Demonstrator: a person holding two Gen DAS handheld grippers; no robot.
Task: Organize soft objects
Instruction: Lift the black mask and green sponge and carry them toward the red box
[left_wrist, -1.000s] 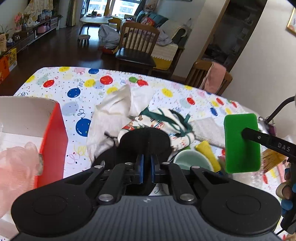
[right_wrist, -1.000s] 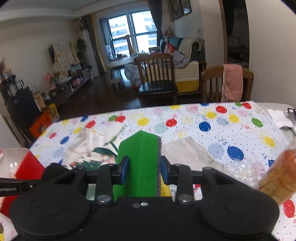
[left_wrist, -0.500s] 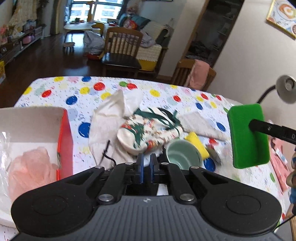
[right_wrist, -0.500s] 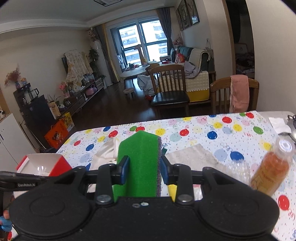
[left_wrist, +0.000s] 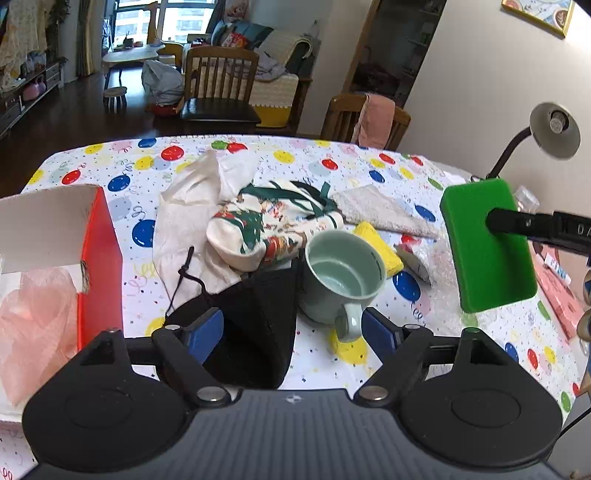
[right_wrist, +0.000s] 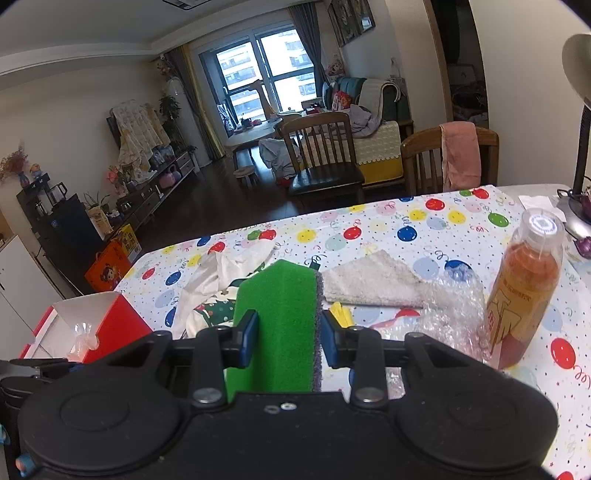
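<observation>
**Left wrist view: tongs spreading over a black mask, sponge gripped on the right**

From the left wrist camera, the left gripper (left_wrist: 291, 332) hangs over the table (left_wrist: 110, 166) with its blue pads wide apart and opening. A black face mask (left_wrist: 255, 325) lies on the cloth between them, and neither pad presses on it. Just beside the mask stands a pale green mug (left_wrist: 341, 273), its handle towards the right pad. Behind them lies a heap of soft things: a white cloth (left_wrist: 184, 214), a printed fabric bundle (left_wrist: 266, 229), a grey towel (left_wrist: 376, 210) and a yellow sponge (left_wrist: 380, 243) touching the mug's far side. At the left edge sits a red box (left_wrist: 99, 266) with a pink mesh puff (left_wrist: 33, 325) inside.

The right gripper (right_wrist: 286, 334) is clamped on a green sponge (right_wrist: 277, 325), which stands upright between the pads, its grey scouring layer against the right-hand pad. In the left view that sponge is held in the air at the right, above the table. An orange bottle (right_wrist: 524, 291) stands upright to the right, next to crumpled bubble wrap (right_wrist: 454, 306).
</observation>
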